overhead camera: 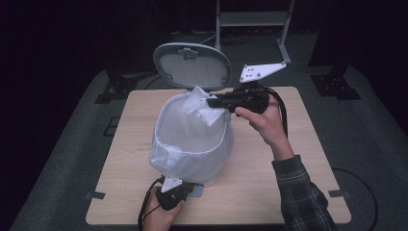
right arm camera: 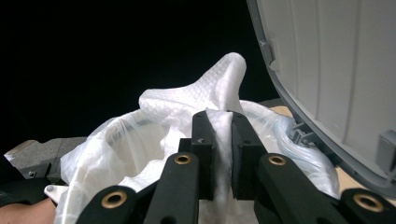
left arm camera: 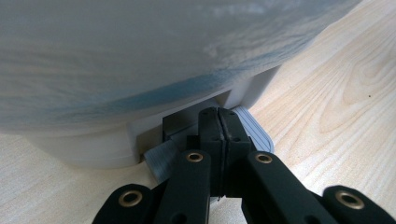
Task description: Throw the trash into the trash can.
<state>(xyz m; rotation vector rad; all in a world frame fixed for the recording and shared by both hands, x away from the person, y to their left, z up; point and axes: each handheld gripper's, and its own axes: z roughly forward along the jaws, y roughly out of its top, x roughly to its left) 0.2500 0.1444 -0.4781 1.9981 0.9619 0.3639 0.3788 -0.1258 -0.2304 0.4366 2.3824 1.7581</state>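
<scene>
A white pedal bin (overhead camera: 211,166) stands mid-table, lined with a translucent white bag (overhead camera: 192,144), its grey lid (overhead camera: 192,65) raised. My left gripper (overhead camera: 180,190) sits at the bin's near base. Its jaws are shut together with nothing between them, and the tips (left arm camera: 219,114) rest on the grey ribbed pedal (left arm camera: 254,128). My right gripper (overhead camera: 211,102) hovers over the bin's far rim, shut on a crumpled white paper towel (overhead camera: 202,109). In the right gripper view the paper towel (right arm camera: 210,91) rises between the jaws (right arm camera: 219,121), above the bag (right arm camera: 121,140) and beside the lid (right arm camera: 336,70).
The wooden table (overhead camera: 298,159) has bare surface left and right of the bin. Dark floor surrounds it, with a metal frame (overhead camera: 252,21) at the back. A plaid-sleeved forearm (overhead camera: 300,192) reaches in from the bottom right.
</scene>
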